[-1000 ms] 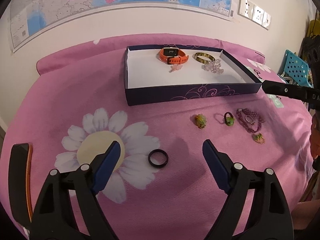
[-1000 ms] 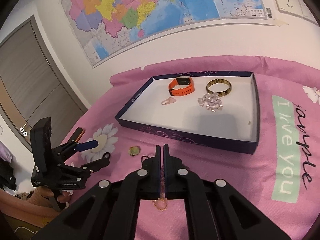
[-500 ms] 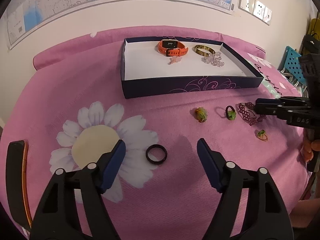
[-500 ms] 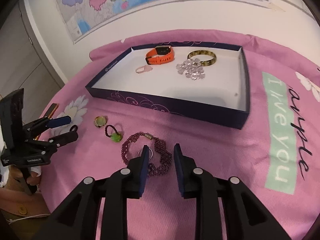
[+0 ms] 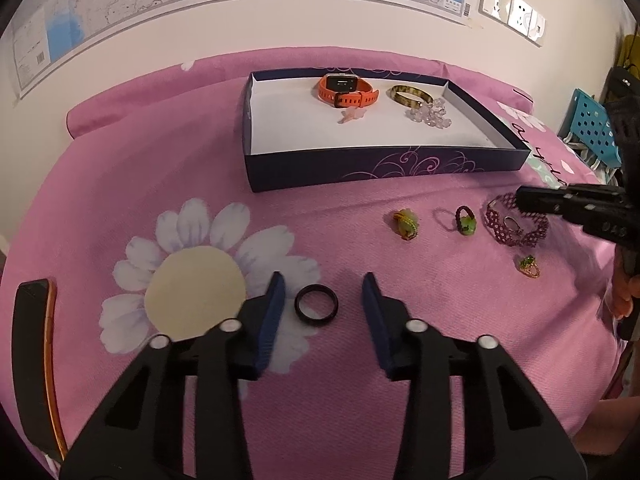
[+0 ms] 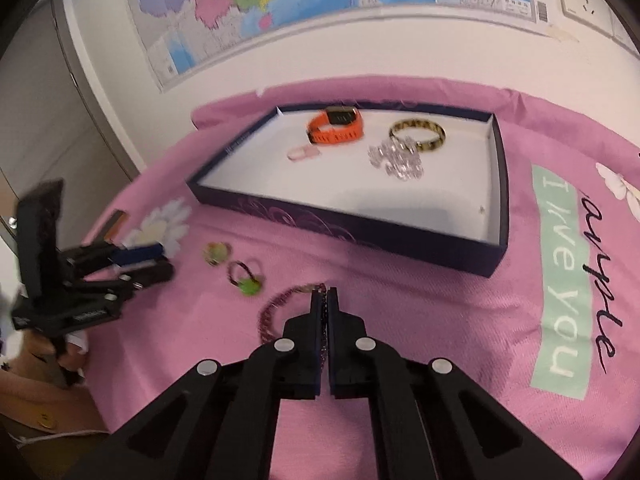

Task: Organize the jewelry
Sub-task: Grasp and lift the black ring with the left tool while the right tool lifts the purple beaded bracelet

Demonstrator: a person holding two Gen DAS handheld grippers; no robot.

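Note:
A black ring [image 5: 316,304] lies on the pink cloth between the open fingers of my left gripper [image 5: 323,294]. My right gripper [image 6: 325,300] is shut on the purple beaded bracelet [image 6: 276,308], which also shows in the left wrist view [image 5: 500,224] with a silver ring inside it. A yellow-green ring [image 5: 406,224], a green-stone ring [image 5: 465,222] and a gold ring [image 5: 529,266] lie on the cloth. The dark blue tray [image 5: 380,166] holds an orange watch [image 5: 346,89], a gold bangle [image 5: 410,96], a crystal bracelet [image 5: 430,114] and a pink charm [image 5: 352,115].
A dark phone-like object with an orange edge [image 5: 34,360] lies at the cloth's left edge. A blue perforated basket [image 5: 592,132] stands off to the right. A wall with a map is behind the tray.
My left gripper has moved forward and narrowed around the black ring. My right gripper has closed on the purple bracelet.

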